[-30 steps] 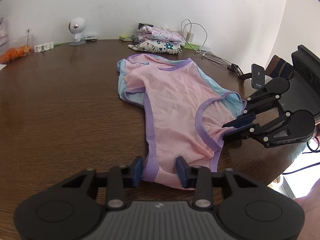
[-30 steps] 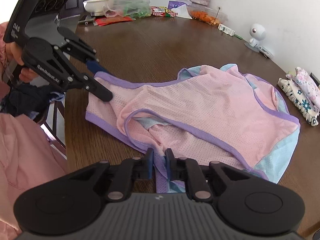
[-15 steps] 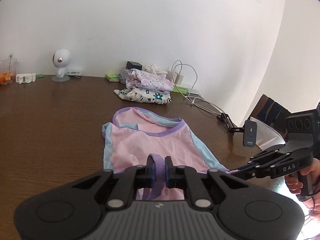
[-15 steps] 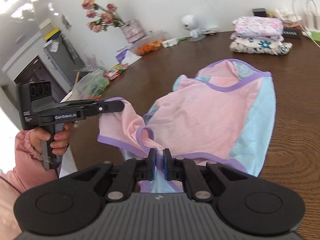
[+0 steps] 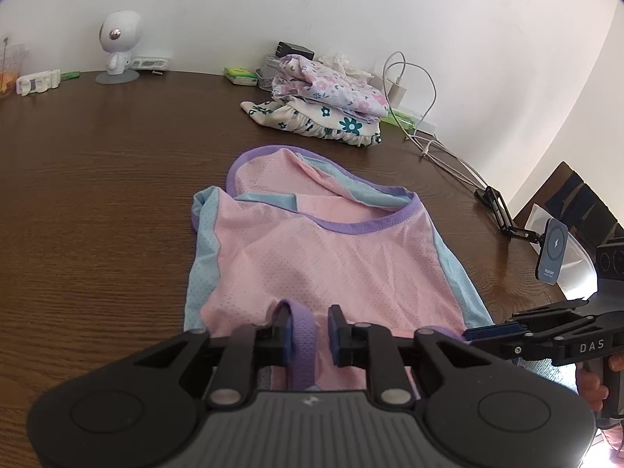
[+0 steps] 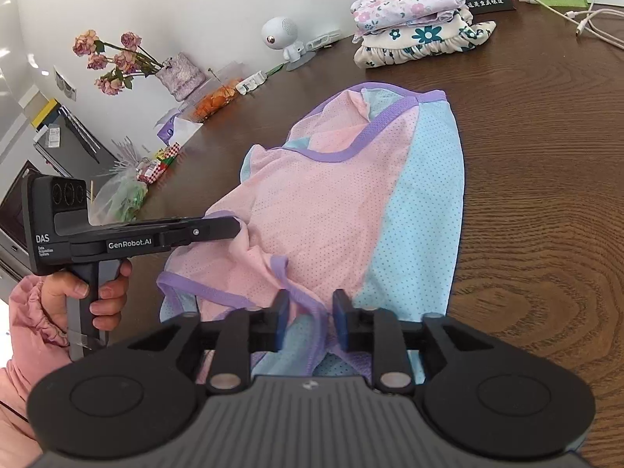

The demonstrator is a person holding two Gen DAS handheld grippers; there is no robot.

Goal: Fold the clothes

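A pink mesh tank top [image 5: 319, 257] with light-blue side panels and purple trim lies flat on the dark wooden table [image 5: 97, 179], neckline away from me; it also shows in the right wrist view [image 6: 331, 202]. My left gripper [image 5: 310, 331] is open, with a purple strap lying loose between its jaws at the garment's near edge. My right gripper [image 6: 310, 312] is open too, with purple trim and blue fabric between its jaws. The left gripper also shows in the right wrist view [image 6: 230, 230], at the garment's left corner.
A stack of folded floral clothes [image 5: 323, 105] sits at the back by the wall. A white toy robot [image 5: 117, 46], charger cables [image 5: 421, 117] and a phone stand [image 5: 550, 253] are near the table edges. Flowers in a vase [image 6: 171, 70] and food bags stand at the far left.
Both grippers were shut on the garment's purple trim half a second ago; both have now opened and let it go. The top now lies spread flatter on the table.
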